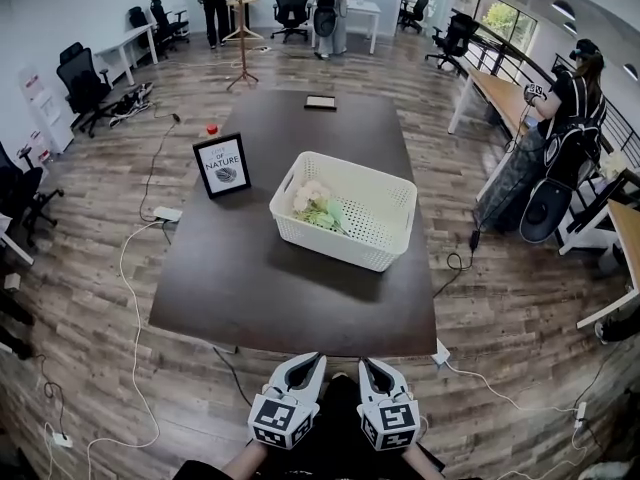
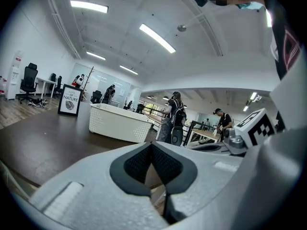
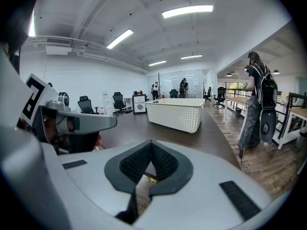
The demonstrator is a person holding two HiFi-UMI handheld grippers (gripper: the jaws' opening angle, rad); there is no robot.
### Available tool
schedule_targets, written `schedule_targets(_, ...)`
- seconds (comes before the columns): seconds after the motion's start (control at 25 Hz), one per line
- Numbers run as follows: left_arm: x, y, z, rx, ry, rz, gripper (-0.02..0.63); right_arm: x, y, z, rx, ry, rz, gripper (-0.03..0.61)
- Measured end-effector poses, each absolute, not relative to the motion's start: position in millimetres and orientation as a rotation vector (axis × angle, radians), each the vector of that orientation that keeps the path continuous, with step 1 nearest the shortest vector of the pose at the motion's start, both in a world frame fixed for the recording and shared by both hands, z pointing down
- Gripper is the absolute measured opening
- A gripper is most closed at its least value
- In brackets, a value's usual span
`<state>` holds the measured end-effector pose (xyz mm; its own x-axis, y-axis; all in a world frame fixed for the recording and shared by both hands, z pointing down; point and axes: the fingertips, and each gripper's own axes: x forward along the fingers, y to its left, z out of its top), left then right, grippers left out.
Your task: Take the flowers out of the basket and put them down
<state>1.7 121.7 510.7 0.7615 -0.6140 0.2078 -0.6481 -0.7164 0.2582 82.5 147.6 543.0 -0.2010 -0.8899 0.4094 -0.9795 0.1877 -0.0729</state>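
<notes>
A white perforated basket (image 1: 385, 230) stands in the middle of a dark table (image 1: 250, 278). Pale flowers with green leaves (image 1: 318, 208) lie inside it at its left end. My two grippers hover side by side off the table's near edge, well short of the basket. The left gripper (image 1: 316, 361) has its jaws closed tip to tip with nothing between them, as the left gripper view (image 2: 151, 144) shows. The right gripper (image 1: 366, 363) is likewise shut and empty (image 3: 150, 143). Both gripper views show the basket (image 2: 120, 123) (image 3: 175, 114) ahead; its walls hide the flowers there.
A framed sign (image 1: 222, 165) stands left of the basket. A small red object (image 1: 212, 128) and a flat black item (image 1: 320, 102) lie near the far end. Cables and a power strip (image 1: 167, 213) trail on the floor at left. A person (image 1: 570, 118) stands at right.
</notes>
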Motion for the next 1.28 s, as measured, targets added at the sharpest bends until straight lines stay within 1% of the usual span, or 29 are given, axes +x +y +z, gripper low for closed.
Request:
schedule_targets(0.36,-2,80,512,2.6,-1.056,0.161,0.009,84,102,545,1.721,-2.241,0.491,0.006)
schedule_targets(0.84,16,20,506,2.579,-1.101,0.208,0.009,100,30,539,1.64,-2.305,0.508,0.006)
schedule_targets(1.28,37,-13,513,2.535,-1.167,0.209,0.009,125,-7,533,1.588,-2.361,0.489,0.006)
